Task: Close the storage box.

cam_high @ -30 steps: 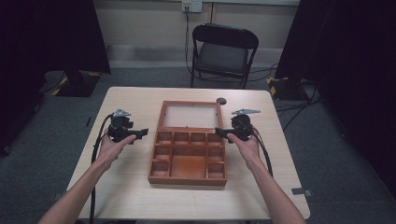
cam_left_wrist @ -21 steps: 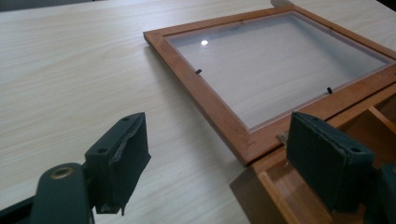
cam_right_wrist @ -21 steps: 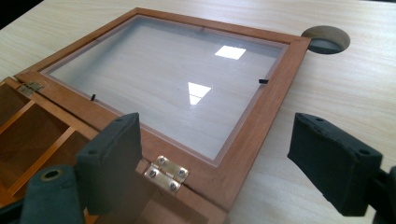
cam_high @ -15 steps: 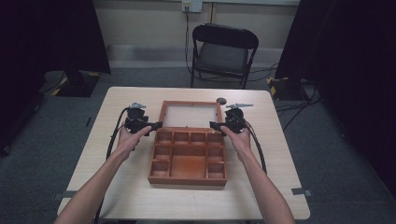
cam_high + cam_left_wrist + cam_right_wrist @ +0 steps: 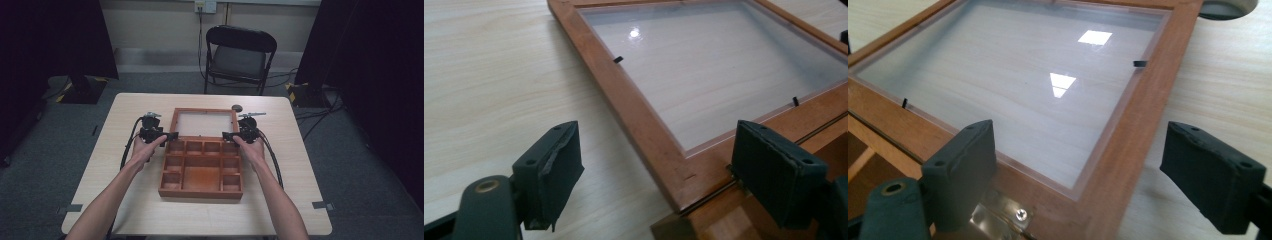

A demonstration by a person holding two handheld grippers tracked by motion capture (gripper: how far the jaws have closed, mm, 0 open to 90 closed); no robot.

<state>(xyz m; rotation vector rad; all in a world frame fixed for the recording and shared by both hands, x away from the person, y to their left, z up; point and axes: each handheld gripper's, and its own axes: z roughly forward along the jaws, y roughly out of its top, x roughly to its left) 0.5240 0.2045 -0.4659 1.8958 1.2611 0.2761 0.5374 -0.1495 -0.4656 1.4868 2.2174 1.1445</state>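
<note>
A brown wooden box [image 5: 200,193] with several compartments lies open on the table. Its glass-paned lid [image 5: 204,111] lies flat behind it. My left gripper [image 5: 170,136] stands open at the lid's left hinge corner. In the left gripper view its jaws straddle the lid's frame corner [image 5: 634,110], and neither pad touches the wood. My right gripper [image 5: 227,136] stands open at the right hinge corner. In the right gripper view its jaws sit either side of the lid's side rail [image 5: 1148,95], just above a metal hinge [image 5: 1003,212].
A small dark round object [image 5: 236,107] lies on the table just beyond the lid's far right corner. A black folding chair [image 5: 240,55] stands behind the table. Bare tabletop [image 5: 125,115] runs to the left and right of the box.
Both grippers have moved inward from the table's sides to the box. They now sit at the lid's two hinge corners. Both stayed open.
</note>
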